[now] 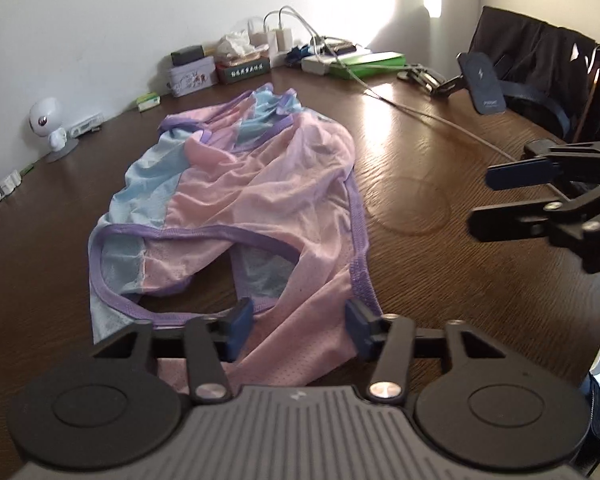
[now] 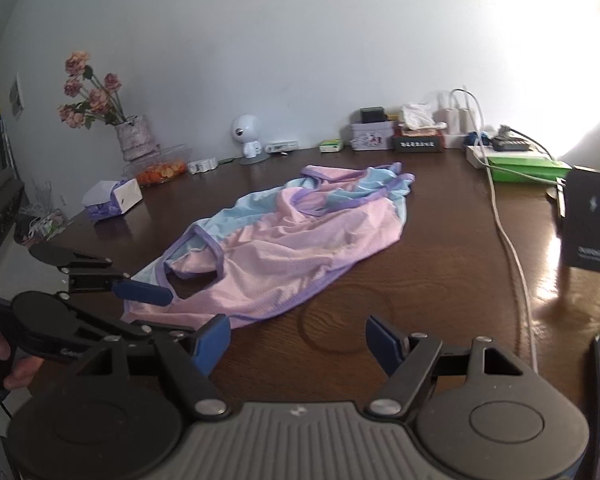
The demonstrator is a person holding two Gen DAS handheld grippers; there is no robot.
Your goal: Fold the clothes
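Observation:
A sleeveless mesh top [image 1: 260, 200] in pink and light blue with purple trim lies crumpled on the brown wooden table [image 1: 420, 152]. My left gripper [image 1: 300, 324] sits low over the top's near end. Its blue pads [image 1: 242, 320] stand apart, with loose pink cloth lying flat between them and nothing pinched. My right gripper [image 2: 298, 340] is open over bare wood just right of the top [image 2: 300, 240], with nothing between its fingers. In the left wrist view it [image 1: 482, 200] hovers at the right, clear of the cloth. The right wrist view shows the left gripper [image 2: 176, 316] at the top's near corner.
Along the wall stand a tin box [image 1: 190, 76], a tissue box [image 1: 242, 68], chargers, a green box [image 2: 528, 166], a white figurine [image 2: 246, 132] and a flower vase [image 2: 134, 140]. A white cable [image 2: 512, 248] crosses the table's right side beside a dark phone stand [image 2: 590, 224]. A hand [image 2: 4, 356] grips the left handle.

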